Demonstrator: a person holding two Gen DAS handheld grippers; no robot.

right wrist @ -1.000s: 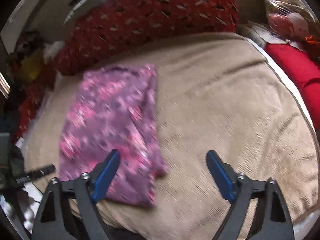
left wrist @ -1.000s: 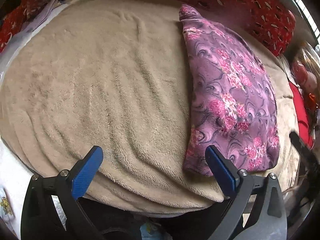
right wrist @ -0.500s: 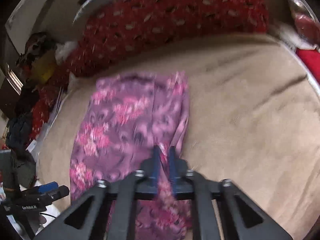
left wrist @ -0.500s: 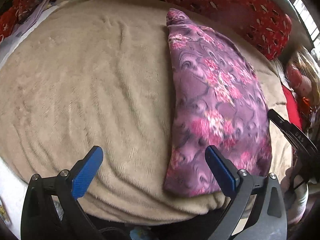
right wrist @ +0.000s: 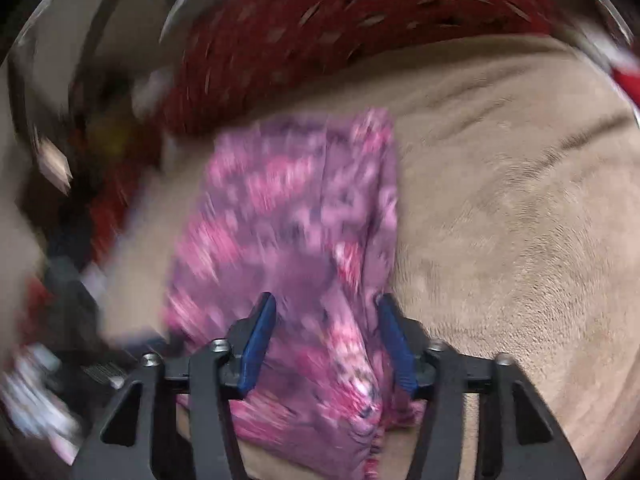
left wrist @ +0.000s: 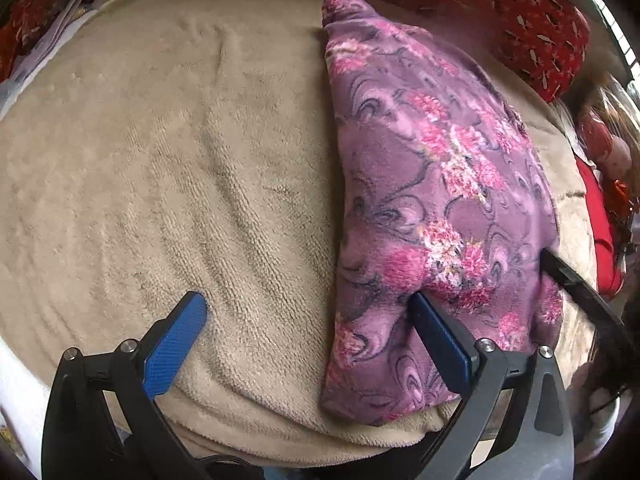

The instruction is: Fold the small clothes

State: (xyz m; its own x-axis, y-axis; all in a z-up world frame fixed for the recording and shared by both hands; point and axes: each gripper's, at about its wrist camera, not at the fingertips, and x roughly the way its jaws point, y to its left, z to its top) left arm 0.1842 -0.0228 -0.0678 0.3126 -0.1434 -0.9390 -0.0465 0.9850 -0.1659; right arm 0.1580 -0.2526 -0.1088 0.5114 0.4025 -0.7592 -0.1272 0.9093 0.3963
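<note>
1. One garment in play: a purple floral fleece piece (left wrist: pixel 432 184), already folded into a long narrow strip, lying on a beige blanket (left wrist: pixel 180 160). In the left wrist view it runs from the near edge of the blanket to the far edge, right of centre. A red patterned cushion (left wrist: pixel 500 4) sits along the far side.

2. Left gripper (left wrist: pixel 304 316): tongs wide apart, holding nothing. The left finger hangs over bare blanket; the right finger presses into or rests on the near part of the garment, and the cloth dents around its tip.

3. Right gripper (right wrist: pixel 326 340): tongs partly apart, straddling the near right edge of the garment (right wrist: pixel 296 220). Cloth bunches between the fingers and touches the right one, but a gap shows. Judged not clamped. This view is badly motion-blurred, so contact on the left finger cannot be told.

4. Step in hand, as judged: a lengthwise fold is done, and both grippers are setting up at the near end for the crosswise fold.

5. Next move likely calls for both tongs to close on the near corners through all layers, lift together, and carry the near end toward the far end without the layers sliding. Fleece looks thick and soft; a shallow pinch may catch only the top layer.

6. Writing: none legible. A dark bar (left wrist: pixel 580 292) at the right edge of the left wrist view shows no readable label.
</note>
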